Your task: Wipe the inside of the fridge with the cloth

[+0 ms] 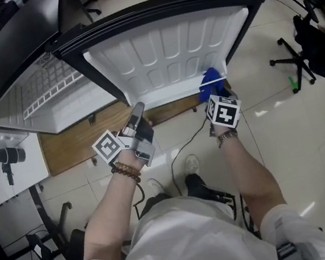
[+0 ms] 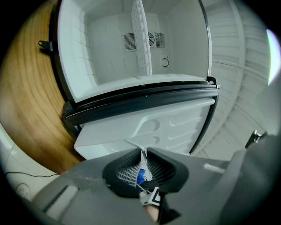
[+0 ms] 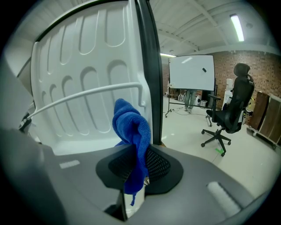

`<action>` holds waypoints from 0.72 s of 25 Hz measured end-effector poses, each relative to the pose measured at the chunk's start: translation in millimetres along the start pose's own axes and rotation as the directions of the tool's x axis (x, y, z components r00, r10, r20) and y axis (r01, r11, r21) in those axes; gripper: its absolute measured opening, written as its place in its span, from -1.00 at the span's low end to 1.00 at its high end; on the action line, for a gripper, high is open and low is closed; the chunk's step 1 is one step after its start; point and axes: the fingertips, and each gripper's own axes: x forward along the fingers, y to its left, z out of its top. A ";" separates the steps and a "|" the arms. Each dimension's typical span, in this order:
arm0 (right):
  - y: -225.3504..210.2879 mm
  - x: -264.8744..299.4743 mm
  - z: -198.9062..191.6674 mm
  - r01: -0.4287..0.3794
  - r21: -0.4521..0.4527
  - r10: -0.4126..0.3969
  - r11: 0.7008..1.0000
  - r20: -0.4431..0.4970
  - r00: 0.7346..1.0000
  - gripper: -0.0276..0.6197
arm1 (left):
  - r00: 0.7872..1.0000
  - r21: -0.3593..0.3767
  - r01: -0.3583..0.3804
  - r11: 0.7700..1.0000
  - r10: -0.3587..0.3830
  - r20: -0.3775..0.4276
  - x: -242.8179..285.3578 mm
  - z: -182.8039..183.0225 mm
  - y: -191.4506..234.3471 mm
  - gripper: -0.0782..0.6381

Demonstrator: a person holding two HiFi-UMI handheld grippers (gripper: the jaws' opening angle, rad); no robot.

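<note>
Your right gripper is clamped on the blue cloth, held close to the inner lining of the fridge door by its wire rail. Your left gripper is closed and empty. Keep the cloth ahead of the jaws and press evenly across the lining.

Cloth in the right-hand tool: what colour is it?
Bright blue. The cloth shows best in the right gripper view, pinched between the jaws.
</note>
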 end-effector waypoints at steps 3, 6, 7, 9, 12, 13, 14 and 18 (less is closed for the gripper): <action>-2.4 -3.7 -0.4 0.002 0.005 -0.002 1.000 0.005 1.000 -0.74 | 1.000 -0.005 0.006 1.000 -0.006 -0.001 -0.1 -0.2 -0.6 -0.68; -3.8 -8.9 -2.7 0.007 0.008 -0.007 1.000 0.004 1.000 -0.74 | 1.000 -0.006 0.007 1.000 -0.007 -0.003 -1.2 -1.1 0.5 -0.68; -3.5 -10.9 -3.0 0.004 0.006 -0.004 1.000 0.006 1.000 -0.74 | 1.000 -0.006 0.005 1.000 -0.005 -0.005 -1.9 -1.5 1.5 -0.69; -3.1 -15.8 -2.8 -0.005 0.000 0.005 1.000 0.015 1.000 -0.74 | 1.000 -0.005 0.000 1.000 -0.001 -0.010 -3.2 -3.2 4.2 -0.68; -2.5 -27.5 -2.9 -0.019 -0.021 0.019 1.000 0.029 0.999 -0.74 | 1.000 -0.012 -0.005 1.000 0.005 -0.015 -4.9 -6.0 9.3 -0.68; -2.1 -32.2 -3.6 -0.022 -0.033 0.023 0.999 0.032 0.999 -0.74 | 1.000 -0.015 -0.009 1.000 0.009 -0.017 -5.5 -7.0 11.7 -0.68; -1.4 -37.0 -4.8 -0.025 -0.048 0.026 0.999 0.033 0.999 -0.74 | 1.000 -0.015 -0.014 1.000 0.014 -0.020 -5.9 -7.9 14.5 -0.68; 5.9 -54.1 -17.7 -0.047 -0.103 0.049 0.994 0.017 0.999 -0.74 | 0.999 -0.007 -0.036 0.999 0.036 -0.035 -5.0 -9.4 28.8 -0.68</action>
